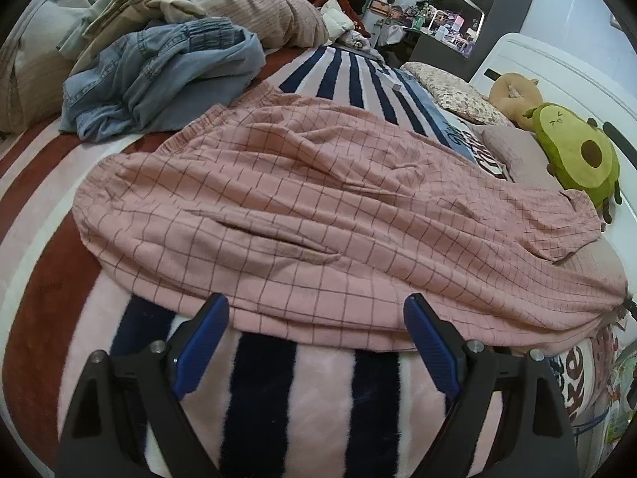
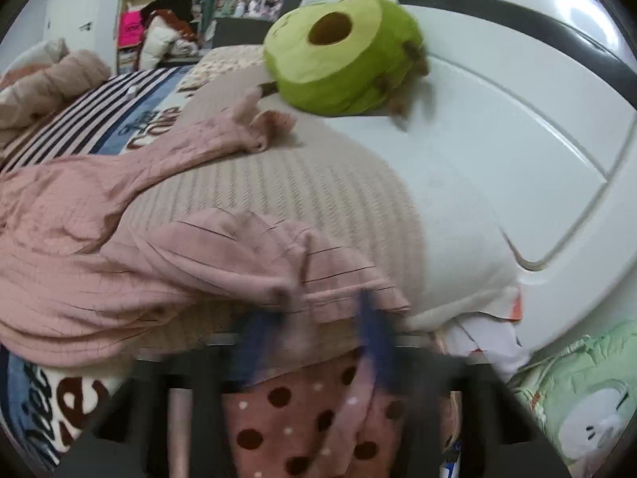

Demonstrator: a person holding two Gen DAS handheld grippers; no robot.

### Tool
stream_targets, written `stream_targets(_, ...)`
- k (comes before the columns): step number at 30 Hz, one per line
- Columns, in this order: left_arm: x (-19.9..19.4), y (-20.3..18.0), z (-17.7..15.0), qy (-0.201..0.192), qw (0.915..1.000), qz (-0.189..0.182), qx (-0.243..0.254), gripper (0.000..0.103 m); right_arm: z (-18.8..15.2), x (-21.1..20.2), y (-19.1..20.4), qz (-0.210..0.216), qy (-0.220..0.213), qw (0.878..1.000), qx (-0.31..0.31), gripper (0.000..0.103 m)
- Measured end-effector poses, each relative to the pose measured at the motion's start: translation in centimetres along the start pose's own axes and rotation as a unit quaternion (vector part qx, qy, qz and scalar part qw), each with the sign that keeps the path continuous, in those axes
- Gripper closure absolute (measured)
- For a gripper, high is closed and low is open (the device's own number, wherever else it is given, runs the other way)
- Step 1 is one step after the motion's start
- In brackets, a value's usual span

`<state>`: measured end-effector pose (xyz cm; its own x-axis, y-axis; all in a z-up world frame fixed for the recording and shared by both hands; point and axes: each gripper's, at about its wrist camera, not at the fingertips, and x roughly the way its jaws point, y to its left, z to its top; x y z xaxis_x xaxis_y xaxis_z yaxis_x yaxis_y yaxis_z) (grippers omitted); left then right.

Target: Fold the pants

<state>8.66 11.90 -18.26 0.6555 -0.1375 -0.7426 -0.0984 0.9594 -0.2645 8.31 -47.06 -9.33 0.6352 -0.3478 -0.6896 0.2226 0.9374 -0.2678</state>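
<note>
Home bedroom: striped blanket [image 1: 318, 398] on bed, pillow [image 2: 318, 199], avocado plush [image 1: 573, 155], cluttered shelves [image 1: 462, 0].

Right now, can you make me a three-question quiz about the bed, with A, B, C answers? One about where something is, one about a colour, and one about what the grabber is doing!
1. Where is the avocado plush toy?
A. At the white headboard
B. On the denim pile
C. Under the pink pants

2. What colour are the pants spread flat on the bed?
A. Green
B. Pink with a dark grid
C. Plain black

3. What is the left gripper doing?
A. Clamped on the denim
B. Holding the plush
C. Open, holding nothing

Answers:
1. A: the avocado plush toy leans against the white headboard.
2. B: the pants are pink checked cloth on the striped blanket; the denim pile lies beyond them.
3. C: the left gripper has its blue fingers spread wide at the pants' near edge, nothing between them.
</note>
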Motion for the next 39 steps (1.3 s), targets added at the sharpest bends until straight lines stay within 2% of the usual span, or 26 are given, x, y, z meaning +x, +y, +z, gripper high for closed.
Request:
stream_targets(5,-1.6,-0.4,0.5,-0.019,0.9998,-0.001,0.005,0.016,1.5,-4.0,-0.9,0.000,-0.054,0.999,0.001,0.102)
stream_targets(12,-3.9,-1.0,0.9,-0.044,0.9990,-0.005,0.011,0.016,3.9,-10.2,-1.7,0.019,-0.104,0.994,-0.013,0.103)
stream_targets(15,-4.5,-1.0,1.0,-0.050,0.9987,-0.003,0.012,0.016,5.0,-11.5,-1.9,0.012,-0.117,0.993,-0.021,0.103)
stream_targets(18,-4.5,-1.0,0.8,-0.049,0.9987,0.002,0.010,0.016,6.4,-10.5,-2.3,0.013,-0.101,0.995,-0.025,0.103)
stream_targets(23,-3.7,-0.9,0.6,-0.040,0.9991,0.014,0.008,0.015,6.5,-4.9,-2.2,0.022,-0.041,0.999,-0.021,0.102)
stream_targets(28,-1.9,-0.7,0.7,-0.023,0.9993,0.030,0.007,0.015,6.7,0.2,-2.0,0.005,-0.029,1.000,-0.003,0.101)
stream_targets(30,-1.1,-0.7,0.8,-0.017,0.9992,0.036,0.008,0.015,7.0,1.6,-1.7,-0.002,-0.029,1.000,-0.001,0.092)
stream_targets(32,-0.5,-0.8,0.9,-0.011,0.9992,0.036,0.010,0.015,7.2,2.3,-0.9,-0.017,-0.027,0.999,-0.019,0.077)
stream_targets(34,-0.1,-0.8,1.0,-0.008,0.9993,0.034,0.012,0.015,7.3,2.0,-0.3,-0.023,-0.037,0.999,-0.033,0.051)
stream_targets(36,0.0,-0.8,1.0,-0.010,0.9994,0.032,0.011,0.015,7.6,0.6,-0.3,-0.009,-0.059,0.998,-0.034,0.040)
stream_targets(39,-0.3,-0.7,1.0,-0.011,0.9994,0.031,0.010,0.015,7.8,-2.1,-0.6,0.032,-0.080,0.996,-0.037,0.040)
